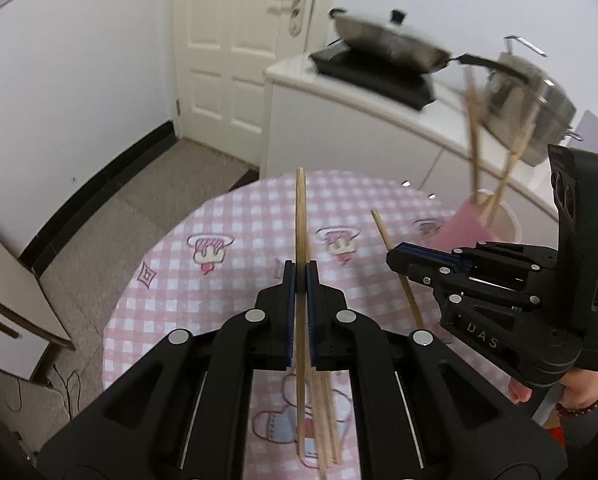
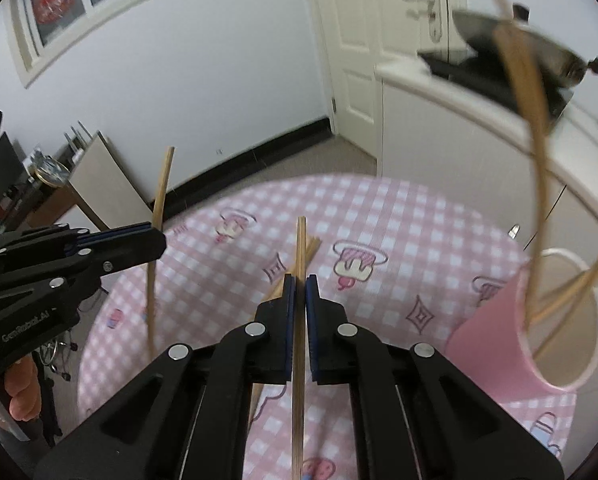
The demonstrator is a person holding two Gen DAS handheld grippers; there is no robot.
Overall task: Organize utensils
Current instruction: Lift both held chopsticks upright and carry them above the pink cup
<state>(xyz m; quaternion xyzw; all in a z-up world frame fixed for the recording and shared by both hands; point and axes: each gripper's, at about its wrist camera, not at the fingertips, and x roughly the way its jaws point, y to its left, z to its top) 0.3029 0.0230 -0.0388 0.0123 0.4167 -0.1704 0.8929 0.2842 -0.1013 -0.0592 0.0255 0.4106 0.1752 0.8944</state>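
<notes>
Both grippers, the left one [image 1: 301, 270] and the right one [image 2: 300, 284], look like matt black plastic with bright metal pins, and their pads are ribbed blue rubber. Each clamps a chopstick [image 1: 300, 216] of pale, dull wood, bare and unvarnished; loose sticks [image 1: 326, 420] on the table look the same. The tablecloth [image 1: 251, 216] seems a smooth, slightly shiny plastic sheet printed in pink check. The cup [image 2: 495, 344] has a matt pink wall, paper or plastic, with a white rim. The wok [image 1: 387, 46] and pot [image 1: 531, 100] are brushed, gleaming steel. The door [image 1: 227, 40] is satin-painted white.
</notes>
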